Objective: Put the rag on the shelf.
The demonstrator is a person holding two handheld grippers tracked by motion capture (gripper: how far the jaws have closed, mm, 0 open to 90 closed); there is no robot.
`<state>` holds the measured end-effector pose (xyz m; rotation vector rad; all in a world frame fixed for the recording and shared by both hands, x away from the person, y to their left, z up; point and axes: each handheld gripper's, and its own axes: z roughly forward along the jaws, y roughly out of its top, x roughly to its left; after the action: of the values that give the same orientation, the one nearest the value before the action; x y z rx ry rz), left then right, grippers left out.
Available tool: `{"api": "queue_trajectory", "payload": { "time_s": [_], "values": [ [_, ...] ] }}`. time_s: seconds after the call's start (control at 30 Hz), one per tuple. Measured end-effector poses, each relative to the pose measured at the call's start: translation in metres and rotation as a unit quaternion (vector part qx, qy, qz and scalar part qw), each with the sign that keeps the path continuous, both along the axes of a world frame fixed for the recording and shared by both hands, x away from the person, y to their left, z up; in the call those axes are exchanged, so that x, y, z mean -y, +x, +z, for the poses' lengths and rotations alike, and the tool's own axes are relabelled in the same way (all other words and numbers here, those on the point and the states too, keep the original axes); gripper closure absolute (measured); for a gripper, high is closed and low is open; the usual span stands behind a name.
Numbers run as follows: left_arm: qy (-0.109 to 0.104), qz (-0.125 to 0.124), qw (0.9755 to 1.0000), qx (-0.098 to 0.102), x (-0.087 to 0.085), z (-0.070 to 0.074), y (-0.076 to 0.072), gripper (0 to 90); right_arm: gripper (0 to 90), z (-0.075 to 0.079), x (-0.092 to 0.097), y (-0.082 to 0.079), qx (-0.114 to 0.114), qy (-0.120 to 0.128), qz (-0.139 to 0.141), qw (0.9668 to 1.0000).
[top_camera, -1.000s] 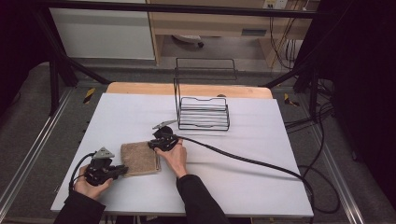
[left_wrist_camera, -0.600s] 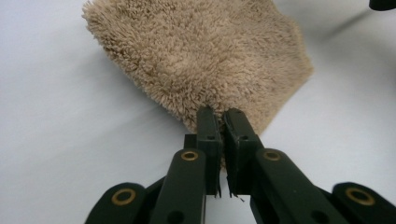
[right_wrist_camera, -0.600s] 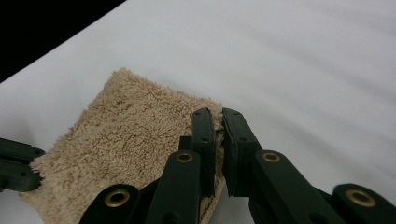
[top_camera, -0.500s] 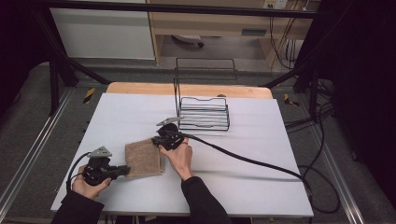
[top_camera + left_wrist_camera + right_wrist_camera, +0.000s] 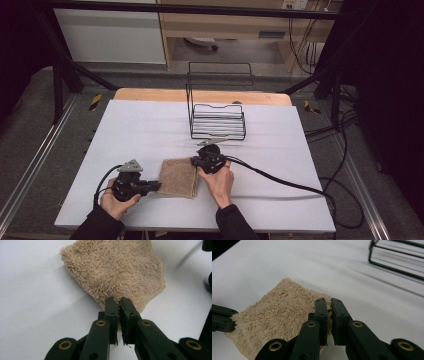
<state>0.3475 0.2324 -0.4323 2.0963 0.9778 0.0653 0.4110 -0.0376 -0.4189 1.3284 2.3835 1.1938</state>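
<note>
A tan fluffy cloth [image 5: 178, 178] lies folded on the white table [image 5: 150, 125], just in front of me. My left gripper [image 5: 156, 186] is shut on its near left corner; in the left gripper view the pile of the cloth [image 5: 117, 270] is pinched between the jaws of that gripper [image 5: 117, 302]. My right gripper [image 5: 194, 161] is shut on the cloth's far right corner, and its own view shows the cloth [image 5: 279, 315] caught between the jaws of this gripper [image 5: 329, 303]. The left gripper's fingers [image 5: 222, 318] show at the cloth's other end.
A black wire rack [image 5: 217, 122] stands at the table's middle back, close beyond the right gripper; its bars [image 5: 397, 260] cross the top right of the right gripper view. A thick black cable [image 5: 290, 182] trails right across the table.
Both hands have slid to the right with the cloth held between them. The cloth now lies nearer the table's middle, closer to the rack.
</note>
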Motion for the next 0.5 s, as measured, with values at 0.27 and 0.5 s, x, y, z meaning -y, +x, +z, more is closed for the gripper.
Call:
{"api": "queue_trajectory", "payload": {
  "time_s": [0.27,0.5],
  "values": [
    [0.039,0.019,0.9989,0.016,0.01,-0.002,-0.003,67.2,82.7,-0.027,0.006,0.004,0.007,-0.011,0.003,0.9999],
    [0.034,0.067,0.9965,0.036,0.001,0.015,0.02,35.5,71.2,-0.034,0.014,0.007,0.026,0.005,0.009,0.9996]
  ]
}}
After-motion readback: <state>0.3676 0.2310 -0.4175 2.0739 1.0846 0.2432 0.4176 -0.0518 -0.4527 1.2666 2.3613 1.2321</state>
